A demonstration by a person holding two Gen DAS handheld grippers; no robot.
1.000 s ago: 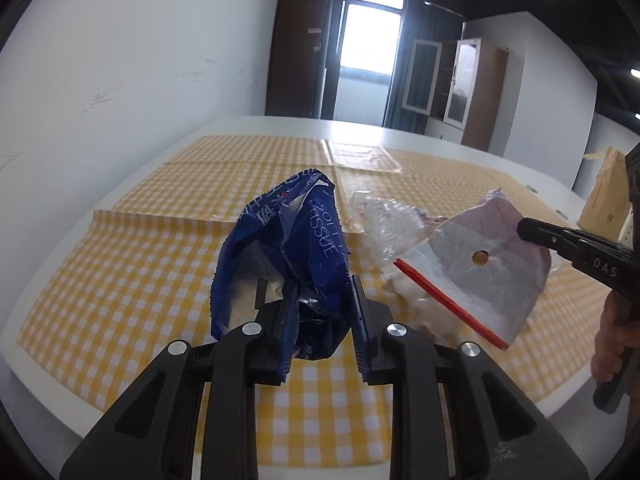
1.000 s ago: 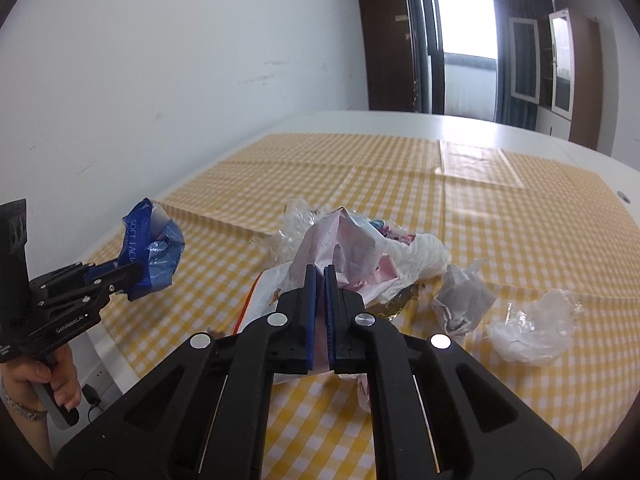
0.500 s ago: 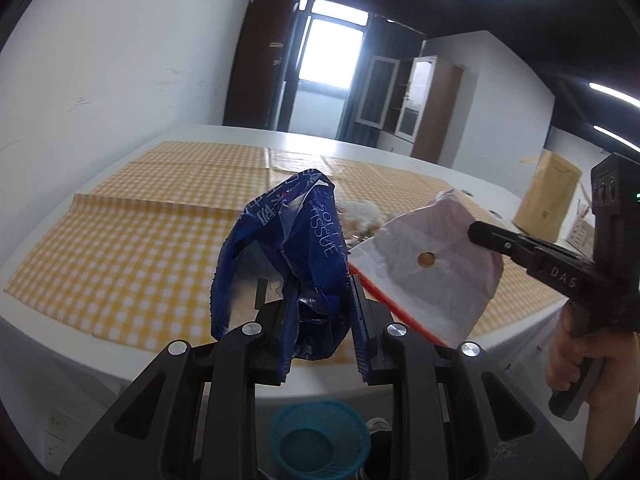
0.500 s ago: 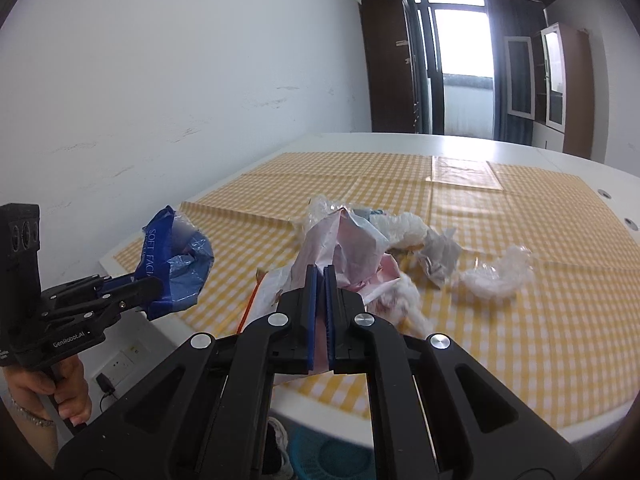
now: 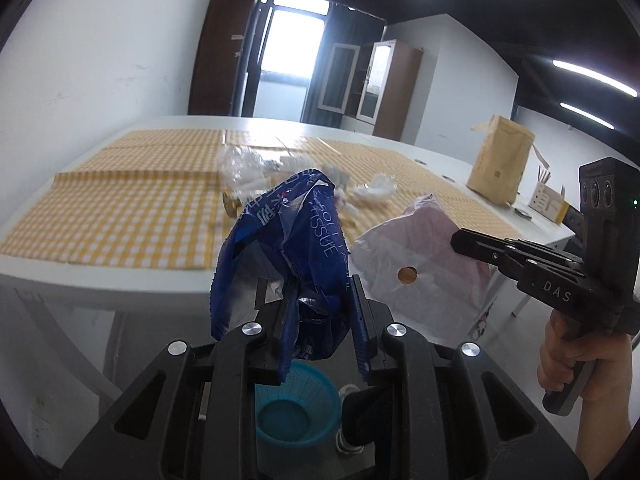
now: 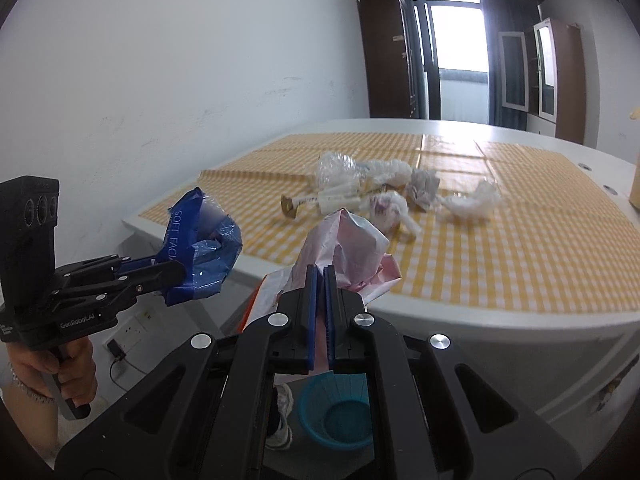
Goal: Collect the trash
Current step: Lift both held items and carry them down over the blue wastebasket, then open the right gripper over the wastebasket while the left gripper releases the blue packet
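My left gripper (image 5: 318, 296) is shut on a crumpled blue tissue wrapper (image 5: 296, 248), held in the air off the table's near edge. It shows at the left in the right wrist view (image 6: 202, 248). My right gripper (image 6: 319, 280) is shut on a white and pink plastic bag (image 6: 352, 248), also held off the table. The bag (image 5: 420, 264) and the right gripper (image 5: 460, 240) show at the right in the left wrist view. A blue waste basket (image 5: 296, 412) stands on the floor below both grippers (image 6: 338, 412).
A table with a yellow checked cloth (image 6: 500, 248) carries several pieces of crumpled plastic and paper trash (image 6: 372, 192). A brown paper bag (image 5: 500, 164) stands at its far right. A white wall is on the left. A shoe (image 6: 282, 420) is beside the basket.
Both grippers have pulled back from over the table, carrying their trash out past its near edge. The blue basket on the floor now lies below them.
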